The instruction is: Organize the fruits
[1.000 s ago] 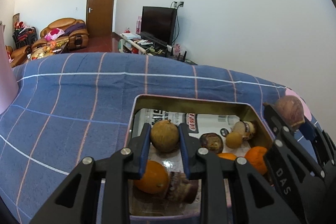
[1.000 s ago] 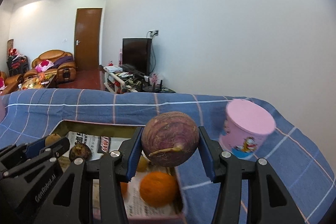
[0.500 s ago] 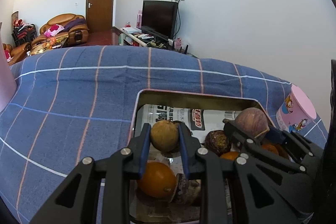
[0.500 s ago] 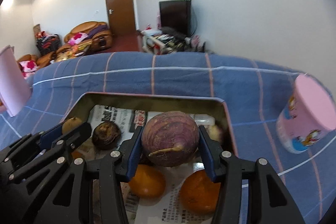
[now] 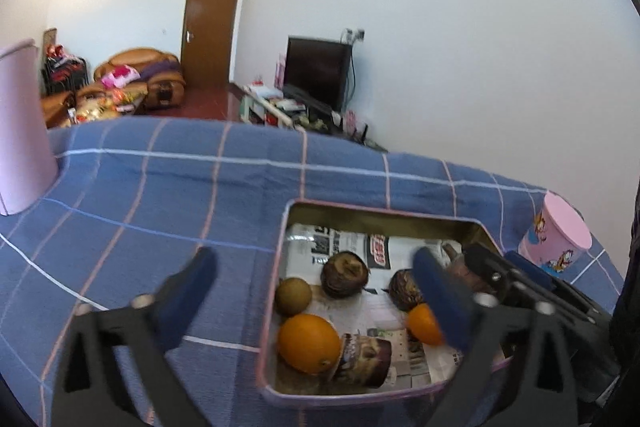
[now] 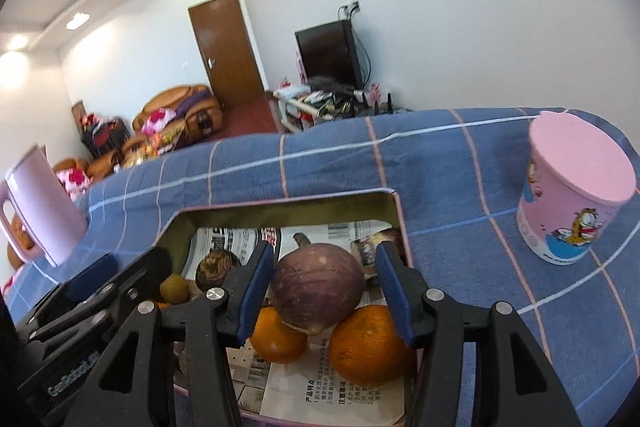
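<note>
- The left gripper (image 5: pixel 316 291) stands spread as wide as it goes, having just sprung open; nothing is pinched between its blue pads.
- The small brown fruit (image 5: pixel 293 295) lies in the metal tin (image 5: pixel 384 217), at its left wall, below and between the spread fingers, touching neither.
- An orange (image 5: pixel 309 343) sits just in front of that fruit, and a dark mangosteen (image 5: pixel 345 274) just beyond it, on the newspaper lining (image 5: pixel 336 239).
- The right gripper (image 6: pixel 320 291) has its jaws eased slightly apart around a large purple round fruit (image 6: pixel 318 287): the left pad looks to be touching it or nearly so, and a narrow gap shows at the right pad.
- That purple fruit rests on two oranges (image 6: pixel 366 345) inside the tin, near its right wall.
- A pink cartoon cup (image 6: pixel 572 195) stands on the blue checked cloth (image 6: pixel 460 167) to the right of the tin; a pink jug (image 6: pixel 40 203) stands to the left.
</note>
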### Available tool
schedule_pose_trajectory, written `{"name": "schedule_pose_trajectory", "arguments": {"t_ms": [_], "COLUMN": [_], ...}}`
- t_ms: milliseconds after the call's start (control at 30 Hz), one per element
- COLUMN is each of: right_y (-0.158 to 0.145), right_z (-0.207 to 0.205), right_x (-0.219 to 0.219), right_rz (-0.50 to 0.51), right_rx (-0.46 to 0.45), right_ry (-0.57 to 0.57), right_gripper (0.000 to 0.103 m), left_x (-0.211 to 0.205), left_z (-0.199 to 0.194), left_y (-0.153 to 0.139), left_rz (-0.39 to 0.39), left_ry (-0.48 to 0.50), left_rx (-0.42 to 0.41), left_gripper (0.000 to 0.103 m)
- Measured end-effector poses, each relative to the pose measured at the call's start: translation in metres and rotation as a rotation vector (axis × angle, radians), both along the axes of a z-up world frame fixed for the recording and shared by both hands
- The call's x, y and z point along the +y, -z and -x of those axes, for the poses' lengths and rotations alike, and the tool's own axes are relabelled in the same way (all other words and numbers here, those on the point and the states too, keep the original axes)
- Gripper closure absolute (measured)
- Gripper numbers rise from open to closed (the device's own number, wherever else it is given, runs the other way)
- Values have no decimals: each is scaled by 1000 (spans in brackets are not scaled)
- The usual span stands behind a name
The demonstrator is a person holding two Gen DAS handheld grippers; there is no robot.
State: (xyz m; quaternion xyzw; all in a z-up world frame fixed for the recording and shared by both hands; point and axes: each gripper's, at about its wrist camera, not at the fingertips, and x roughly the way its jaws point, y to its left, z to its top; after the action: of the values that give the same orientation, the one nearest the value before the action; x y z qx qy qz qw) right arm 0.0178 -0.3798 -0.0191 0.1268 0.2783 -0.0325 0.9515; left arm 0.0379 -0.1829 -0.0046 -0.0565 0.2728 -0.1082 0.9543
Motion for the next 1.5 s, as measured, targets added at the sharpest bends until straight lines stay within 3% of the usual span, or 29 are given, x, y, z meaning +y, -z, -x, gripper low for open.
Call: {"name": "schedule_pose_trajectory", "arguments": {"t_ms": [233,433,833,1500], "right_y": [-16,-30,-38,-38], "right_z": [31,68,101,104], "right_x": [5,11,36,38], "right_rz": [36,97,197,202], "right_rx": [-146,-281,-319,-314], "right_ry": [113,198,229,246], "right_gripper": [43,33,33,33], "left_x": [-5,12,23,24], "left_z": [16,38,68,72], "left_y": [-3,-9,-13,-14], "left_rz": [-86,-88,-122,-125], "left_ry": [-5,-54,-76,-84], "left_rx": [-59,-132,-192,-200], "left_gripper": [0,0,0,0]}}
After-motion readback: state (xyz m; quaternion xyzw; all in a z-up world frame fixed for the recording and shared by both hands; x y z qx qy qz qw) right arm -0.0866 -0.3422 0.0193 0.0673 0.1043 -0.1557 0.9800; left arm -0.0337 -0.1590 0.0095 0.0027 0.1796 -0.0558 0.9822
